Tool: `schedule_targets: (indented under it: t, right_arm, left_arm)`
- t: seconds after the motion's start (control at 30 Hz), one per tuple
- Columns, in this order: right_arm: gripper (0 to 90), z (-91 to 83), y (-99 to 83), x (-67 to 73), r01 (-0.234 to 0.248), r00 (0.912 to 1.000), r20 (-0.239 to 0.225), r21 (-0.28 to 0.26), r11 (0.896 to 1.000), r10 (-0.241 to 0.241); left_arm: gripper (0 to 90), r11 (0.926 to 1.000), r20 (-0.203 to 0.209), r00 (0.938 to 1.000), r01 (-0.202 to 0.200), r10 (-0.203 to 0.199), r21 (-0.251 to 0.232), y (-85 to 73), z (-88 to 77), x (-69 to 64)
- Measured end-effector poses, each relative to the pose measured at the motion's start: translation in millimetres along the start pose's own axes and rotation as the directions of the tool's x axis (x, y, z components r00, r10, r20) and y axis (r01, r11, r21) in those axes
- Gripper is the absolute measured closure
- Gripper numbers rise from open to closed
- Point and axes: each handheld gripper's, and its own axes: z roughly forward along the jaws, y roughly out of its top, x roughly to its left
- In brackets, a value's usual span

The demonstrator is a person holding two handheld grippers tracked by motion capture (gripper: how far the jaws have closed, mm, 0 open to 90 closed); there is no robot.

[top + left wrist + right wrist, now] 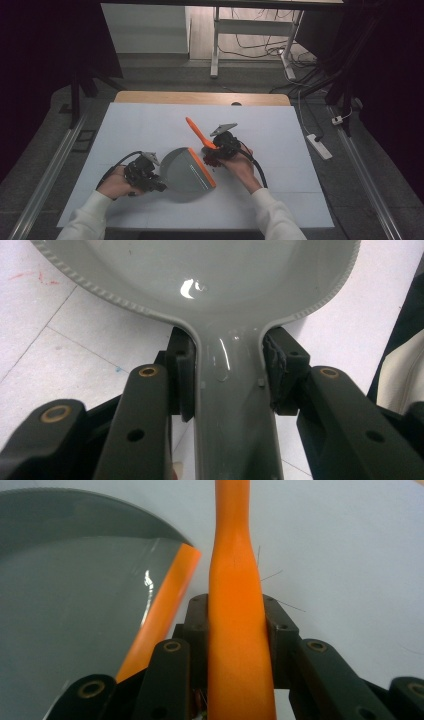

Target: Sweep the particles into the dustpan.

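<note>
High view: our left gripper (159, 184) clamps the dustpan (187, 173) handle, steadying it; beside its orange lip, our right gripper (216, 150) clamps the brush (199, 133), probably sweeping dark crumbs (210, 161).

- I see a grey dustpan (187, 175) lying on the white table surface, near the front and just left of the middle, its wide mouth turned toward the right.
- Along that mouth runs an orange lip (206, 171), a straight strip with a glossy sheen.
- In the left gripper view the pan's body (210, 275) is smooth and shiny, with a ribbed rim, narrowing into a grey handle (232, 410) that runs back toward the camera.
- I see an orange brush (200, 134) just right of the pan, its slim handle slanting up and away to the left.
- Its dark bristle head (210, 159) sits just beside the orange lip.
</note>
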Motion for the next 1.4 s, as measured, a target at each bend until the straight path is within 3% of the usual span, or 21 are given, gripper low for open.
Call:
schedule_targets:
  t: [0.83, 1.1, 1.13, 1.27, 1.4]
  right_arm:
    - [70.0, 6.4, 7.6, 20.4, 0.034, 0.9972, -0.066, -0.017, 0.999, -0.035]
    - [70.0, 2.2, 11.8, 26.9, 0.029, 0.9913, -0.127, -0.049, 0.998, -0.035]
    - [70.0, -3.7, 13.5, 25.6, 0.012, 0.9893, -0.144, -0.075, 0.997, -0.023]
    - [70.0, -19.6, 15.8, 18.6, -0.003, 0.9944, -0.105, -0.128, 0.992, -0.011]
    - [70.0, -25.8, 13.6, 9.8, -0.006, 0.9982, -0.061, -0.130, 0.992, -0.001]
  left_arm:
    - [61.5, 1.0000, 0.001, 1.0000, 0.001, -0.001, 0.004, -0.5, 1.8, -0.1]
    - [61.5, 1.0000, 0.001, 1.0000, 0.003, -0.003, 0.004, -0.7, 2.0, -0.1]
    - [61.5, 1.0000, 0.003, 1.0000, 0.003, -0.003, 0.002, -0.9, 2.0, -0.3]
    - [61.5, 1.0000, 0.001, 1.0000, 0.003, -0.003, 0.003, -1.0, 2.2, -0.7]
    - [61.4, 1.0000, 0.001, 1.0000, 0.003, -0.003, 0.001, -1.1, 2.1, -0.8]
